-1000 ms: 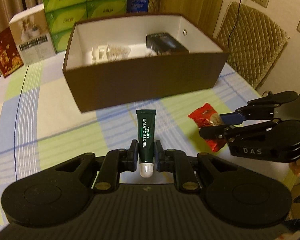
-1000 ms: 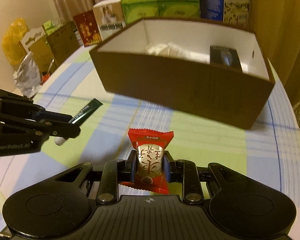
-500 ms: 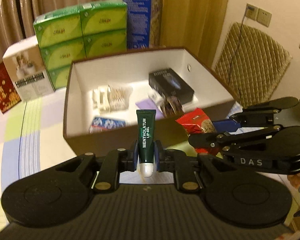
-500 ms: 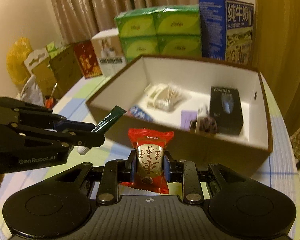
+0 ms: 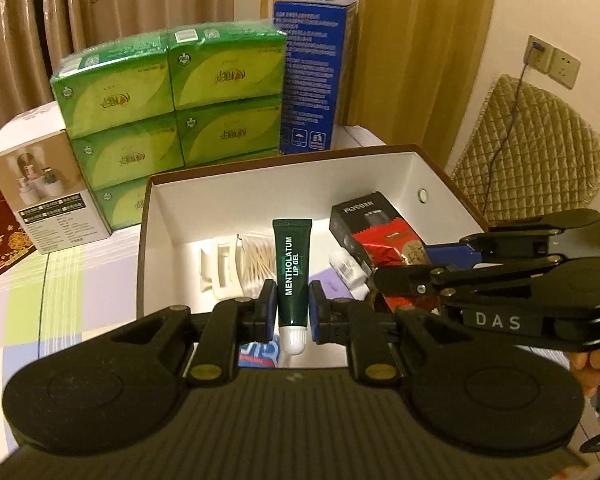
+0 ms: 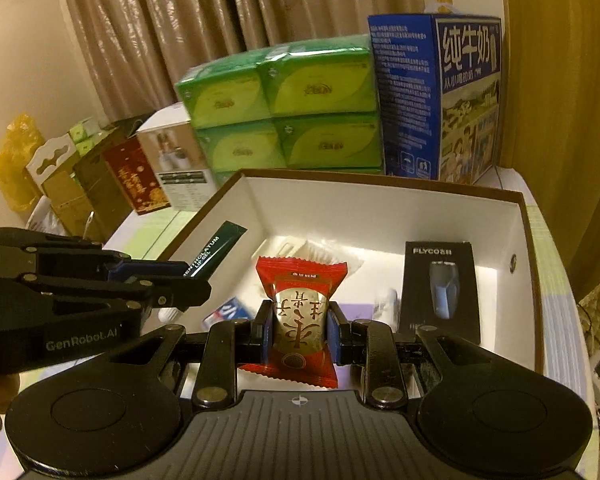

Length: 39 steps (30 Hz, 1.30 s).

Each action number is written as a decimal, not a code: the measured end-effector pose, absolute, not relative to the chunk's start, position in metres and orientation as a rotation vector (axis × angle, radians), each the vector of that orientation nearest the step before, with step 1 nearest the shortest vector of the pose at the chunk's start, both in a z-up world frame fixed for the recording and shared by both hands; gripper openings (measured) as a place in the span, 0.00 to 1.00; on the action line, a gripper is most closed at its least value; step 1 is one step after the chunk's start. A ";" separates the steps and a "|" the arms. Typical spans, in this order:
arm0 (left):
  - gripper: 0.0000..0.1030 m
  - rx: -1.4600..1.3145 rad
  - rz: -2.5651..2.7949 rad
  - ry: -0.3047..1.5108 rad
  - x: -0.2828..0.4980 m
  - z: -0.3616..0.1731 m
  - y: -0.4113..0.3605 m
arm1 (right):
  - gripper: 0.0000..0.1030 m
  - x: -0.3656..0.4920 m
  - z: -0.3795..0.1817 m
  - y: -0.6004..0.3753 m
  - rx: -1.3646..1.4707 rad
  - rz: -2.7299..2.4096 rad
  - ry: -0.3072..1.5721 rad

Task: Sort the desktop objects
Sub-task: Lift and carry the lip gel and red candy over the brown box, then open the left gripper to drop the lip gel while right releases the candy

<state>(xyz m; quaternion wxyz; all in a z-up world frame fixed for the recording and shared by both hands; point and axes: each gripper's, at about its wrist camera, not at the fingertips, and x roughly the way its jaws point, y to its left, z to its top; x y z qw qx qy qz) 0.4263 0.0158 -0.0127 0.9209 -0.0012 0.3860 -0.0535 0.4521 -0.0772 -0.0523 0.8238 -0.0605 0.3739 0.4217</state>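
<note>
Lip gel tube (image 5: 291,276) is clamped upright, cap down, between the closed pads of the left hand-held gripper (image 5: 292,311), and is held above the open brown box (image 5: 452,184) on the desk (image 5: 60,280). Red candy packet (image 6: 297,316) is gripped at its middle by the closed right hand-held gripper (image 6: 298,330), likewise over the box interior. Inside the box, a black shaver carton (image 6: 442,292) is seen at the right, cotton swabs (image 5: 256,260) near the middle, and a small blue packet (image 6: 226,314) near the front wall. Green tissue packs (image 5: 172,100) and a blue milk carton (image 6: 436,96) are stacked behind the box.
</note>
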 end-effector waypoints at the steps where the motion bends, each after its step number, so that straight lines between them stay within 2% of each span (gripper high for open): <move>1: 0.12 -0.007 -0.109 0.799 0.433 -0.015 0.017 | 0.23 0.458 -0.054 -0.074 -0.126 0.893 0.802; 17: 0.12 -0.070 -0.108 0.917 0.528 -0.056 0.031 | 0.23 0.540 -0.095 -0.029 -0.133 0.824 0.934; 29: 0.13 -0.070 -0.085 0.972 0.564 -0.076 0.041 | 0.23 0.567 -0.115 -0.018 -0.131 0.802 0.992; 31: 0.15 -0.072 -0.081 0.974 0.567 -0.077 0.041 | 0.23 0.568 -0.117 -0.017 -0.127 0.804 0.996; 35: 0.28 -0.061 -0.062 0.968 0.567 -0.076 0.045 | 0.23 0.570 -0.117 -0.018 -0.118 0.805 0.998; 39: 0.31 -0.057 -0.052 0.963 0.562 -0.074 0.049 | 0.23 0.569 -0.118 -0.017 -0.115 0.806 1.000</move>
